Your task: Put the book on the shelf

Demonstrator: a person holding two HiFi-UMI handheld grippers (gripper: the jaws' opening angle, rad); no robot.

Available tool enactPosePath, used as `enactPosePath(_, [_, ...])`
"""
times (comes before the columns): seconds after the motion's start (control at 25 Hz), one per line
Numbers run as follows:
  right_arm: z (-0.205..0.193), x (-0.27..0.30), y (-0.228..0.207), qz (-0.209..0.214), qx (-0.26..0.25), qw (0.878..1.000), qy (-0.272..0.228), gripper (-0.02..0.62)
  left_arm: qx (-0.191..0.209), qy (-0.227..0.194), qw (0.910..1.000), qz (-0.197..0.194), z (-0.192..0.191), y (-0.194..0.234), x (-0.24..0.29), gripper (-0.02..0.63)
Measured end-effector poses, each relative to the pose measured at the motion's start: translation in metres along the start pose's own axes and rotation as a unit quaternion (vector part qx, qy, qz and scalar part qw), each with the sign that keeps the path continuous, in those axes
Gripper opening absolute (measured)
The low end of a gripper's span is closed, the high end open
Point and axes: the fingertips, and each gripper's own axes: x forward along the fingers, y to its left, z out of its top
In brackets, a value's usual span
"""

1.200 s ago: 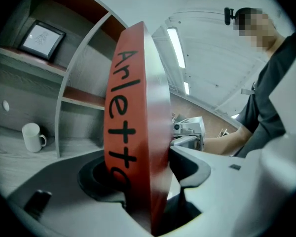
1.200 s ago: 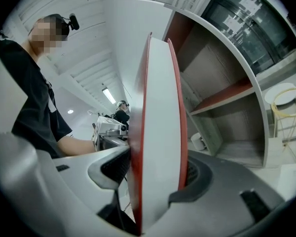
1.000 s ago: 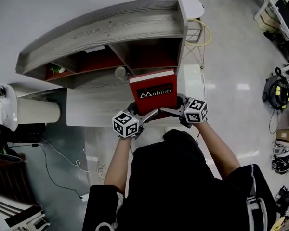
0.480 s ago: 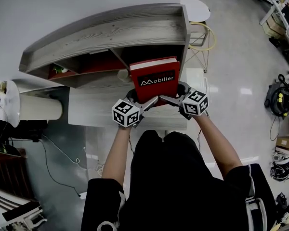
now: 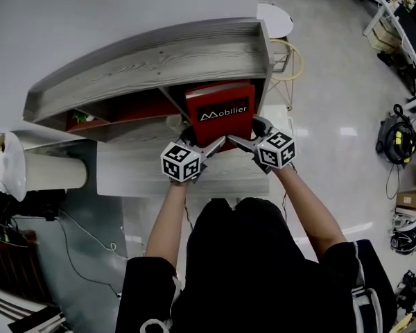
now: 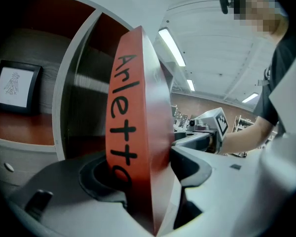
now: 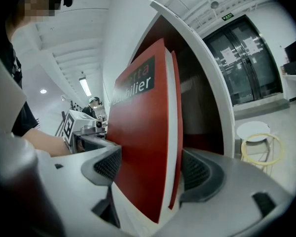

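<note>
The red book [image 5: 220, 109] with a black "Mobilier" label stands upright, its far end inside the right-hand compartment of the grey wooden shelf [image 5: 159, 54]. My left gripper [image 5: 202, 141] is shut on the book's near left edge; in the left gripper view its pads [image 6: 187, 164] press on the lettered spine [image 6: 123, 117]. My right gripper [image 5: 248, 132] straddles the near right edge. Its jaws are opening: in the right gripper view the book [image 7: 143, 147] stands between the pads [image 7: 200, 169] with a slim gap on the right side.
The compartment's right wall [image 5: 263, 82] is close beside the book. A framed picture [image 6: 15, 85] stands in the middle compartment, a white cup [image 5: 172, 122] left of the book. The shelf rests on a white table [image 5: 125, 165]. A yellow-ringed stool [image 5: 291, 50] stands to the right.
Both grippers have carried the book forward, from in front of the shelf into the right compartment's mouth.
</note>
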Motion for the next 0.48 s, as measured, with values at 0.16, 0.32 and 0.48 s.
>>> enactPosePath(0.16, [0.01,0.008,-0.009,-0.024,-0.002,1.0,-0.009,0.357,-0.002,-0.006,1.0,0.002,0.009,0.014,0.004,0.295])
enactPosePath(0.32, [0.015,0.011,-0.012,-0.052,-0.016,0.998,-0.016,0.36,0.006,0.0,0.9998,0.018,0.013,0.023,0.004,0.316])
enactPosePath(0.48, [0.026,0.012,-0.015,-0.067,-0.032,0.997,-0.021,0.362,-0.008,-0.004,0.9996,0.027,0.021,0.03,0.004,0.324])
